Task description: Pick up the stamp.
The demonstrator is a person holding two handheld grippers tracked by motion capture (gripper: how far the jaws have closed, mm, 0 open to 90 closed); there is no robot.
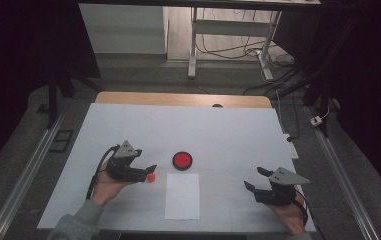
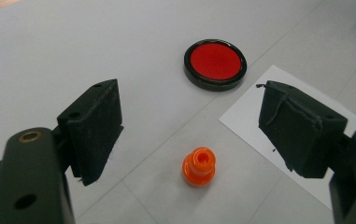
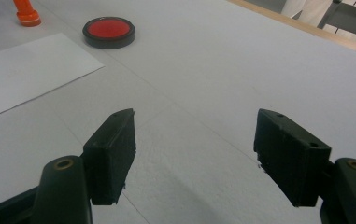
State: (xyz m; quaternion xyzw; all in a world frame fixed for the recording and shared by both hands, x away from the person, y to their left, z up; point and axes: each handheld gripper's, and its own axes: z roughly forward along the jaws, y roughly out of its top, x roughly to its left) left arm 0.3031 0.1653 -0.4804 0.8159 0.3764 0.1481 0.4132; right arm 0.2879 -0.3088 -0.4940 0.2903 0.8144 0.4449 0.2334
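A small orange peg (image 2: 198,166) stands upright on the white table cover, just ahead of my left gripper (image 2: 192,107), whose jaws are wide open on either side of it without touching. From above, the peg (image 1: 151,177) sits by the left gripper (image 1: 146,161). A red disc in a black rim (image 1: 182,160) lies flat beyond it, also seen as the red disc (image 2: 215,63). My right gripper (image 1: 253,177) rests at the right, open and empty (image 3: 194,121), over bare cover.
A white sheet of paper (image 1: 182,195) lies near the front edge between the two hands, its corner close to the peg (image 2: 255,116). The table cover (image 1: 218,130) is bare toward the back. A wooden table edge (image 1: 178,98) runs behind it.
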